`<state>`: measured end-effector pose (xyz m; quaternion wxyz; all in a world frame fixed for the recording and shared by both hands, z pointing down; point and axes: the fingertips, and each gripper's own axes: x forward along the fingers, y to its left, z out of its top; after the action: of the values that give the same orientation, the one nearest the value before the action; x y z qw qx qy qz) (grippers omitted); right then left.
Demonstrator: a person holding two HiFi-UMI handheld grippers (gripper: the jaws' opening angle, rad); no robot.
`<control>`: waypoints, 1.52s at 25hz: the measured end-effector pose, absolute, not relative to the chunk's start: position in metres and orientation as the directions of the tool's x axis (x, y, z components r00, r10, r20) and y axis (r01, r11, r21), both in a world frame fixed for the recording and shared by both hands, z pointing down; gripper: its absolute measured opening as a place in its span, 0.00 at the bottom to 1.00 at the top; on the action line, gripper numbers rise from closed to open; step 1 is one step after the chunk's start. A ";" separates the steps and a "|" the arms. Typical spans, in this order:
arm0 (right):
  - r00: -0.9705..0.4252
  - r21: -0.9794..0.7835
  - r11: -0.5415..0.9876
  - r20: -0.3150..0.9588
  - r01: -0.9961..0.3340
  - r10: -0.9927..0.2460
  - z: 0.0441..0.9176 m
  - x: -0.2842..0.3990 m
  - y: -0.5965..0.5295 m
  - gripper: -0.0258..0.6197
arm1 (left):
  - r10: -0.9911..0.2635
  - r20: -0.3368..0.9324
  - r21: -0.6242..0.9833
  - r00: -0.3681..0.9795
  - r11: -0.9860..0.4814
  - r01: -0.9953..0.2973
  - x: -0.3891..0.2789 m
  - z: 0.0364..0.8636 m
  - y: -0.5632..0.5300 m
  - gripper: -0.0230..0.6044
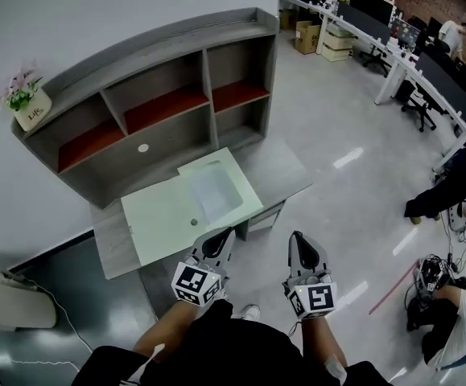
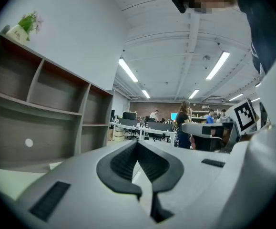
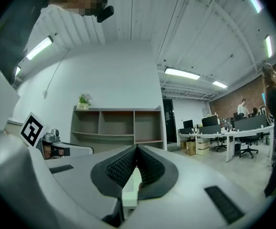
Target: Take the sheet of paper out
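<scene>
A pale green mat (image 1: pixel 160 215) lies on the grey desk (image 1: pixel 285 167). On its right part rests a whitish rectangle (image 1: pixel 211 187) that looks like a clear sleeve with a sheet of paper. My left gripper (image 1: pixel 224 235) hovers at the desk's near edge, just short of the mat. Its jaws are shut and hold nothing, as the left gripper view (image 2: pixel 138 143) also shows. My right gripper (image 1: pixel 297 236) hangs level beside it, off the desk's near right corner. Its jaws (image 3: pixel 137 148) meet at the tip with nothing between them. Both point toward the shelf unit (image 3: pixel 114 127).
A grey shelf unit (image 1: pixel 160 95) with red-lined compartments stands at the desk's back, with a potted plant (image 1: pixel 25 95) on its top left. Office desks with monitors (image 1: pixel 414 47) fill the far right. People (image 1: pixel 458 179) and cables (image 1: pixel 434 276) are on the floor to the right.
</scene>
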<state>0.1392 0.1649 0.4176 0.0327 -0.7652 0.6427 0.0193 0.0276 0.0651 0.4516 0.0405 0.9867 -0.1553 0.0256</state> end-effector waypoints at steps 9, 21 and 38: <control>0.092 -0.006 -0.092 -0.063 -0.996 -0.994 0.409 0.127 0.072 0.07 | -0.356 0.035 0.080 0.934 -0.930 -0.358 0.017 0.441 -0.018 0.05; -0.013 -0.006 0.014 -0.107 -1.000 -0.994 0.381 0.082 -0.033 0.07 | -0.438 0.005 0.109 0.899 -0.893 -0.436 -0.033 0.424 -0.108 0.05; -0.216 -0.013 0.216 -0.027 -0.976 -0.976 0.407 0.101 -0.121 0.07 | -0.601 0.068 0.134 0.796 -0.785 -0.604 -0.027 0.444 -0.173 0.05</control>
<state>0.1005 -0.1208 0.4066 0.0145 -0.6261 0.7796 0.0033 -0.0272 -0.1729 0.4442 0.0748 0.9447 -0.3191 0.0108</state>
